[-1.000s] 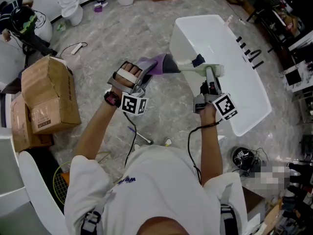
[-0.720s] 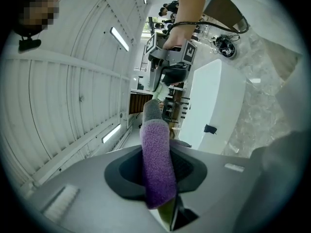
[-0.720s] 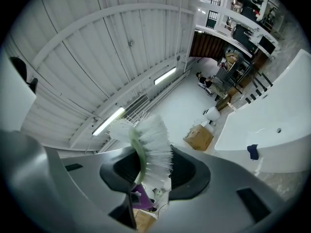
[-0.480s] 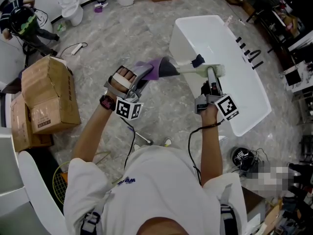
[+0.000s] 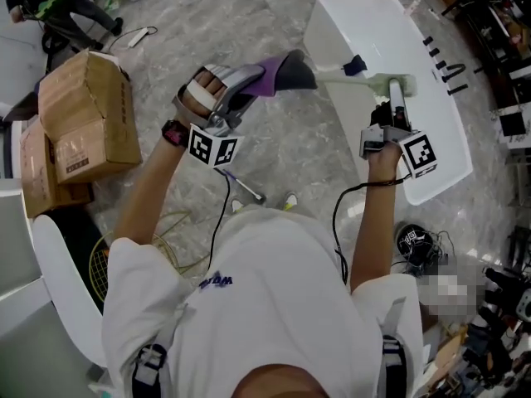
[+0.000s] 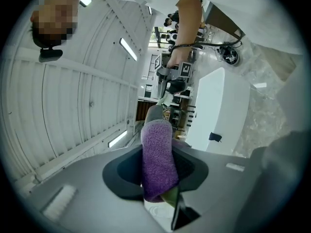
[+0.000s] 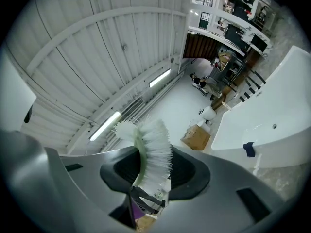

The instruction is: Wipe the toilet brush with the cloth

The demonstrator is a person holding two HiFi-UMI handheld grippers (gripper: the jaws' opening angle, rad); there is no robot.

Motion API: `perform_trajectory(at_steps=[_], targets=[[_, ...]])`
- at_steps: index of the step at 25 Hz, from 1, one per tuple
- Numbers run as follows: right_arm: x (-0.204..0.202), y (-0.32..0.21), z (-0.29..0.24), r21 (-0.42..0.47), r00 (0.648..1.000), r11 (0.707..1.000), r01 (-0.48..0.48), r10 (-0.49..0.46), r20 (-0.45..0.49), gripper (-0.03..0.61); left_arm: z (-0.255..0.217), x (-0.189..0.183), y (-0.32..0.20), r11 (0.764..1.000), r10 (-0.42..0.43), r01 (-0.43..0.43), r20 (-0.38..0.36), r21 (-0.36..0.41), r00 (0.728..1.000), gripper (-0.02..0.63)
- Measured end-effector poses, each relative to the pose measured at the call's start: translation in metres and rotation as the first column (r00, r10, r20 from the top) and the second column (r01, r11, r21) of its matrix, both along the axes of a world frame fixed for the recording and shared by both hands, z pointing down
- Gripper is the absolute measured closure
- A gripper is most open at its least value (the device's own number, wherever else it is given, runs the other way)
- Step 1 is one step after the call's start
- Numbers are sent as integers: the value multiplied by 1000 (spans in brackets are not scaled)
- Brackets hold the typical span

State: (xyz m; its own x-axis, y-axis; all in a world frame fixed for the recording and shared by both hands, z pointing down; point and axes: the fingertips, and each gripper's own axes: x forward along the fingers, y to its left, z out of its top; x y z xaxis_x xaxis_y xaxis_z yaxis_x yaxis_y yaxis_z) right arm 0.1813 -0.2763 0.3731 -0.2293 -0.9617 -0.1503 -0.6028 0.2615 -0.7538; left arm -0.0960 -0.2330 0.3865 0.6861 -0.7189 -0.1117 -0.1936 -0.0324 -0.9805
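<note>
My left gripper (image 5: 249,84) holds the purple cloth (image 6: 158,159) on the toilet brush handle (image 5: 332,76), its jaws just opening a bit. My right gripper (image 5: 396,98) squeezes the bristles (image 7: 155,152).

Head view: bright, even indoor light, weak soft shadows; white tub (image 5: 365,23) nearly blown out. 2 gripper views: heavy fisheye w/ black corners, lines bowing at edges. Ceiling strip lights (image 6: 127,49) glare white. Cloth (image 6: 158,159) nap reads sharp; toilet brush (image 7: 153,149) bristles wash out; jaws near lens soft.
</note>
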Motion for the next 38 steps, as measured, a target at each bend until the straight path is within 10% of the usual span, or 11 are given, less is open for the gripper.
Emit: perform_trajectory(at_steps=[14, 17, 18, 22, 25, 33, 38], targets=[[-11, -4, 63, -122, 998, 991, 54, -50, 39, 425, 40, -20, 31, 978, 15, -38, -111, -205, 994, 488], [25, -3, 80, -155, 989, 987, -47, 67, 130, 426, 53, -43, 22, 966, -54, 27, -98, -258, 994, 470], [63, 0, 86, -168, 974, 977, -131, 159, 164, 428, 61, -70, 12, 955, -129, 100, -86, -279, 988, 570], [194, 29, 89, -197, 929, 916, -348, 365, 55, 440, 91, -217, -16, 835, -443, 413, 2, -364, 897, 575], [228, 44, 76, -173, 907, 894, -412, 422, 19, 440, 94, -259, -27, 788, -526, 489, 4, -374, 850, 575], [190, 41, 73, -140, 926, 916, -376, 374, -44, 437, 80, -213, -39, 808, -506, 454, -47, -376, 861, 574], [132, 27, 50, -72, 923, 950, -304, 275, -269, 437, 74, -169, -43, 814, -476, 373, -142, -446, 868, 574]])
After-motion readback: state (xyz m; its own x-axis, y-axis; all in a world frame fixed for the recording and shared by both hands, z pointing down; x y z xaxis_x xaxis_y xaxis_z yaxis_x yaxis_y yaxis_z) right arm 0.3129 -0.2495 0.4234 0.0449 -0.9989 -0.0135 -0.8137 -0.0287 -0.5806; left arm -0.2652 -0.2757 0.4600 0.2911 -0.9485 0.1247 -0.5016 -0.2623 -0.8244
